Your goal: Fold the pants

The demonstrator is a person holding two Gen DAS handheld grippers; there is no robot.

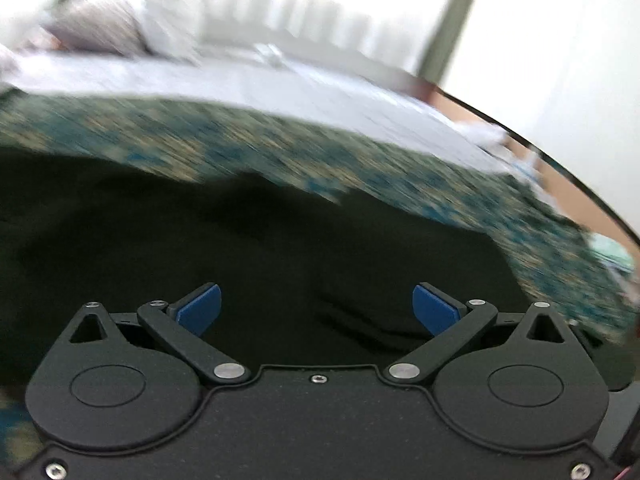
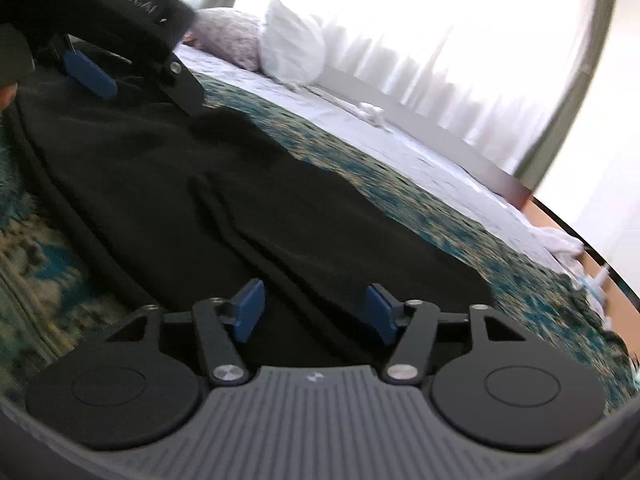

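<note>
reading this as between folds: black pants (image 2: 224, 184) lie on the patterned bedspread (image 1: 280, 140), partly folded. left gripper (image 1: 316, 308) jaws wide apart, nothing held; right gripper (image 2: 316, 312) jaws apart over the cloth, no grip. next: pick an edge w/ both, fold over.
</note>
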